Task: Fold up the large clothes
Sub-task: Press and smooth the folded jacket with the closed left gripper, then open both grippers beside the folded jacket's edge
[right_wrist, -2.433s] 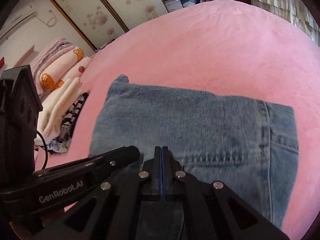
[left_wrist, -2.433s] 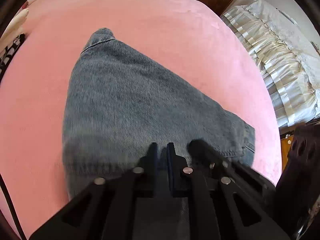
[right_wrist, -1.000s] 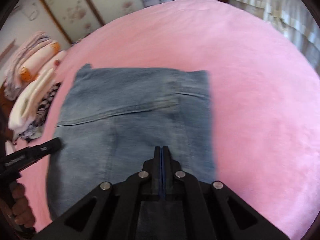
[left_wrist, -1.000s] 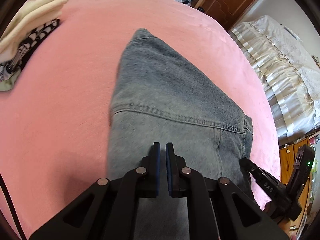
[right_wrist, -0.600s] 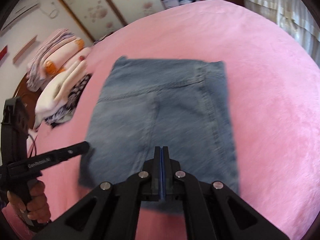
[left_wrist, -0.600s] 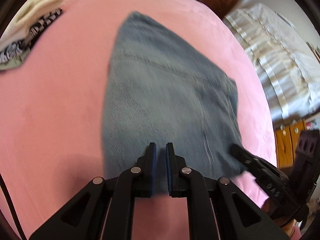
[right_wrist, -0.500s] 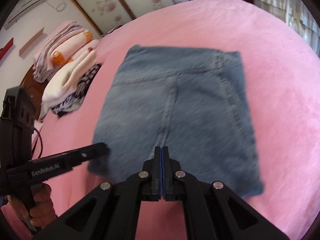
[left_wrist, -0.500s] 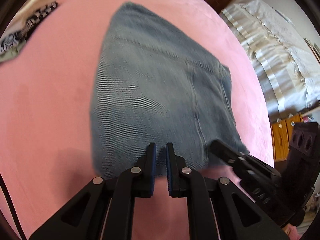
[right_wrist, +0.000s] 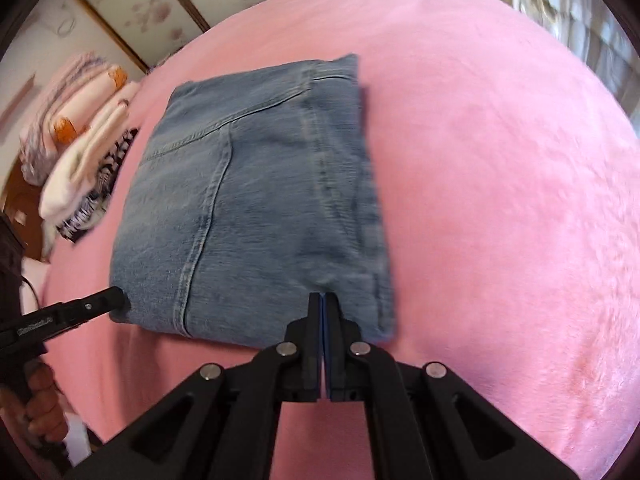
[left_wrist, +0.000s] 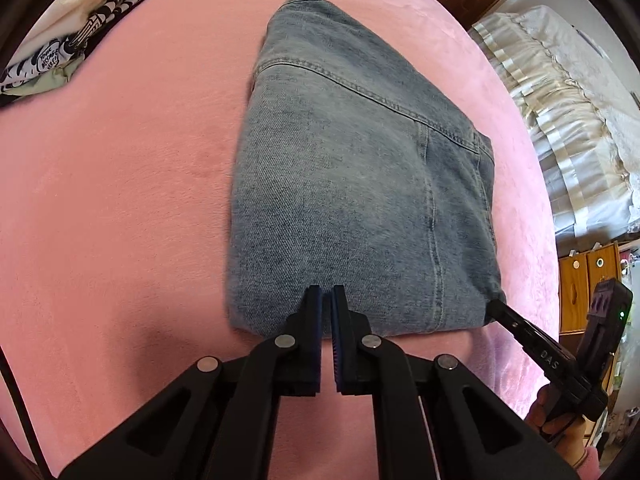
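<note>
We judge the folding nearly done: the jeans lie as 1 compact rectangle mid-frame on the pink bed, both the left claw and right claw closed and empty at its lower edge, so next comes tidying or setting aside.

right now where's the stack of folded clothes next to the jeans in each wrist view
Left wrist: the stack of folded clothes sits at the top-left edge, on the pink blanket.
Right wrist: the stack is at the left edge, mid-height, blurred.
Shared landmark: the folded jeans, lying to the right of the stack in both views.
</note>
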The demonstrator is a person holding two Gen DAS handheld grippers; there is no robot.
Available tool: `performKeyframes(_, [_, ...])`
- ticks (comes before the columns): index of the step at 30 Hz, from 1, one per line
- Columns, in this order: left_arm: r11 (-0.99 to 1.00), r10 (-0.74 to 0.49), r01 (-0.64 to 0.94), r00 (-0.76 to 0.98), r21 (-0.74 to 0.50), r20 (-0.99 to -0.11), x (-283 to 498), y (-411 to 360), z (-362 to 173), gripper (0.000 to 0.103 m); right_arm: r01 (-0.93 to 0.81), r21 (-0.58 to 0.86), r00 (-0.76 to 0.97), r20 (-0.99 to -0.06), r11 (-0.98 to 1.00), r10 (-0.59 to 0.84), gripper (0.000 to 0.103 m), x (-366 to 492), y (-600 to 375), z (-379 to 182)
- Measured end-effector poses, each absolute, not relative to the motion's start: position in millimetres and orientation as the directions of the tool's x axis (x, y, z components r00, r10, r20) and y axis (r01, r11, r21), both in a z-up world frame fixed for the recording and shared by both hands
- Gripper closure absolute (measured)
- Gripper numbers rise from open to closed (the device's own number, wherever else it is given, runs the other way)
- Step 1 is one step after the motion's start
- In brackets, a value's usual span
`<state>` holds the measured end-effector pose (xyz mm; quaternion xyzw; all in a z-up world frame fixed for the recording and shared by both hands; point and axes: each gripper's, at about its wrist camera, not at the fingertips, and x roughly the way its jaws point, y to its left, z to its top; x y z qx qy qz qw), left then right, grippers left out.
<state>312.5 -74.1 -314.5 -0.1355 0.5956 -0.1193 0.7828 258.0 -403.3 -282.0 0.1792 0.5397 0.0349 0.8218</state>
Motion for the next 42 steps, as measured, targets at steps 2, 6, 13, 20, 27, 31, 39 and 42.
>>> performKeyframes(2, [0.938,-0.339,0.024,0.261,-0.345,-0.904,313.4,-73.9,-314.3,0.100,0.097,0.294,0.411,-0.882,0.951,0.231,0.103,252.7,-403.7,-280.5])
performKeyframes(6, [0.943,-0.324,0.012,0.259,-0.332,-0.910,314.0,-73.7,-316.5,0.101,0.095,0.288,0.411,-0.883,0.953,0.226,0.103,251.0,-404.4,-282.6])
performKeyframes(13, [0.965,-0.253,-0.002,0.257,-0.263,-0.933,314.6,-84.6,-312.4,0.101,0.135,0.347,0.394,-0.878,0.928,0.271,0.103,252.8,-413.6,-288.1])
performKeyframes(20, [0.993,-0.121,0.013,0.251,-0.121,-0.960,309.1,-118.8,-300.1,0.076,0.174,0.344,0.280,-0.916,0.923,0.289,0.099,255.3,-407.2,-284.1])
performKeyframes(27, [0.999,-0.045,0.025,0.240,-0.040,-0.970,294.0,-147.7,-279.1,0.026,0.184,0.320,0.239,-0.932,0.929,0.274,0.060,249.8,-391.0,-260.0])
performKeyframes(31, [1.000,0.005,0.000,0.205,0.005,-0.979,286.0,-151.1,-271.0,0.017,0.150,0.297,0.248,-0.934,0.943,0.255,0.047,247.8,-380.4,-240.5])
performKeyframes(39, [0.998,-0.022,-0.055,0.240,-0.036,-0.970,276.6,-141.7,-237.2,0.016,0.125,0.290,0.266,-0.931,0.949,0.250,0.025,245.4,-368.6,-202.8])
performKeyframes(42, [0.998,-0.008,-0.055,0.270,-0.024,-0.963,278.8,-140.4,-228.4,0.016,0.106,0.284,0.273,-0.930,0.953,0.247,0.025,246.6,-364.9,-196.0])
